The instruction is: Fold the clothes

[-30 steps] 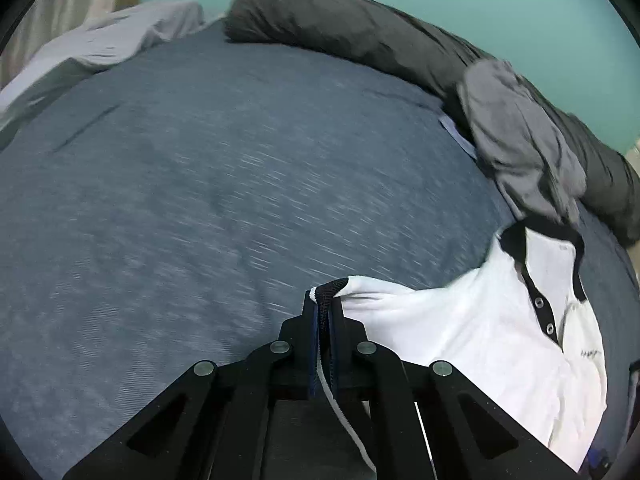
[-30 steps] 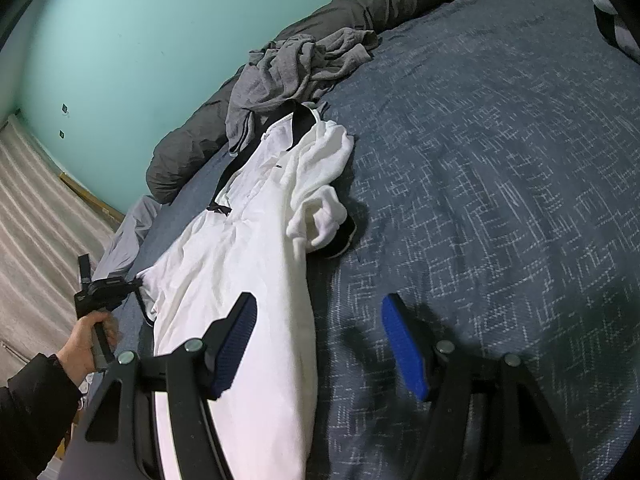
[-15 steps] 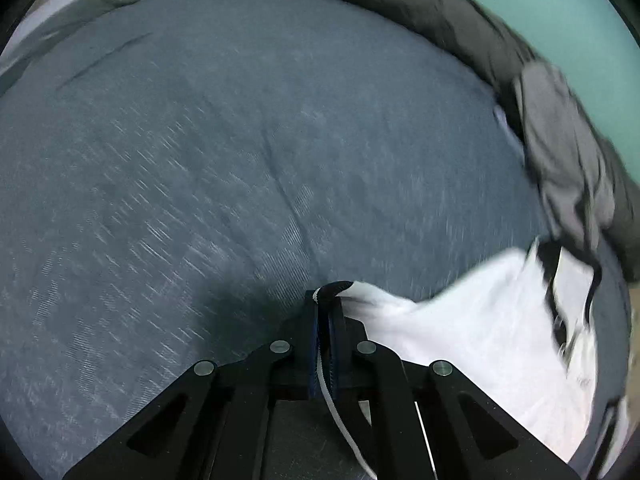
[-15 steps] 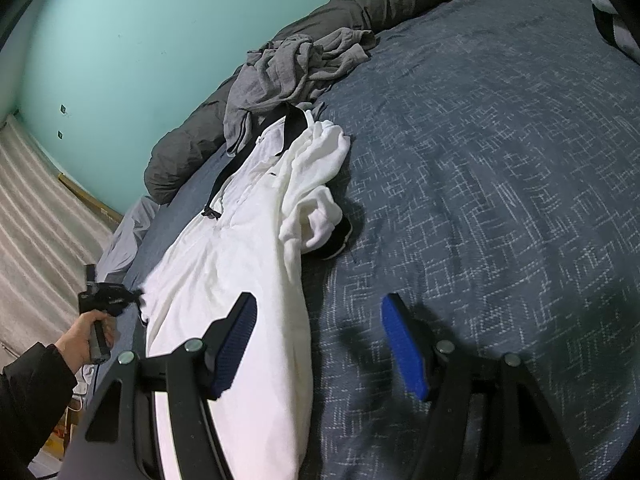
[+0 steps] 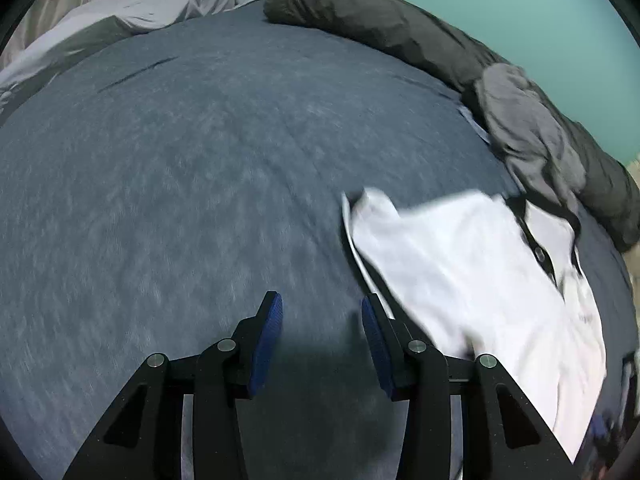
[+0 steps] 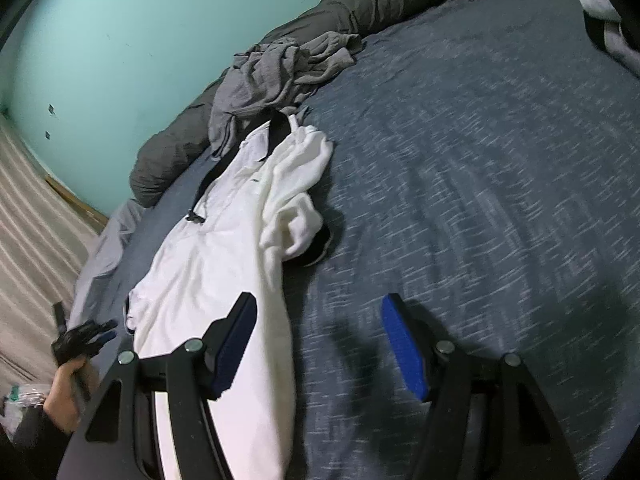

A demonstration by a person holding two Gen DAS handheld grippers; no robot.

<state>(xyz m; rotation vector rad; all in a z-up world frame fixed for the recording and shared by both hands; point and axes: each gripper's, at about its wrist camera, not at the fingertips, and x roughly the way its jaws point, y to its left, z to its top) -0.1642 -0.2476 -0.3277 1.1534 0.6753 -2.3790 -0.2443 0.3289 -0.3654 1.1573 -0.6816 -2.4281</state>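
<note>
A white polo shirt (image 6: pixel 224 236) with a black collar lies stretched along the blue bed cover (image 6: pixel 480 160), one sleeve bunched up at its right side. In the left wrist view the shirt (image 5: pixel 472 264) lies to the right, its near sleeve cuff resting apart from my left gripper (image 5: pixel 322 332). That gripper's jaws are opening with nothing between them, only bed cover below. My right gripper (image 6: pixel 318 344) stands open over the shirt's lower edge and the cover, holding nothing. The left gripper (image 6: pixel 86 338) appears small at the far left, held by a hand (image 6: pixel 70 384).
A crumpled grey garment (image 6: pixel 276 68) lies beyond the shirt's collar against a dark grey rolled duvet (image 5: pixel 380 24) along the teal wall. A pale sheet (image 5: pixel 120 20) lies at the far left. A wide stretch of blue cover (image 5: pixel 180 180) spreads left of the shirt.
My left gripper has let go of the shirt's sleeve cuff and drawn back from it; the cuff now lies on the cover. The right gripper has stayed put.
</note>
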